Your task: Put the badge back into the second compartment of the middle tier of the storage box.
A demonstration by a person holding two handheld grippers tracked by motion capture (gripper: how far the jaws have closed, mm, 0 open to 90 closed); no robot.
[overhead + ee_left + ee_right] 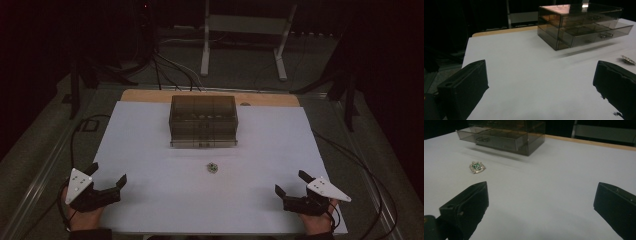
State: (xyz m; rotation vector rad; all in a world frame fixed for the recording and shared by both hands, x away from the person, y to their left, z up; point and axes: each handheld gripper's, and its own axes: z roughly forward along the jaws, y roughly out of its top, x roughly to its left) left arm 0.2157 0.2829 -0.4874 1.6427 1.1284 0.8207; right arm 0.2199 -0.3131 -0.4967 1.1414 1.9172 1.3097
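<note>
A smoky clear drawer box [203, 121] stands at the back middle of the white table [150, 135]; its bottom drawer [491, 141] is pulled slightly out. A small silver badge with a green centre [212, 168] lies in front of the box, also seen in the right gripper view [477, 167] and at the edge of the left gripper view [627, 60]. My left gripper [107, 172] rests near the front left corner, jaws wide open with nothing between them. My right gripper [290, 182] rests near the front right corner, open and empty too.
A strip of wooden tabletop [150, 95] shows behind the white sheet. Cables [165, 65] and a white stand [245, 30] lie on the floor beyond the table. A cable [82, 125] loops off the table's left side.
</note>
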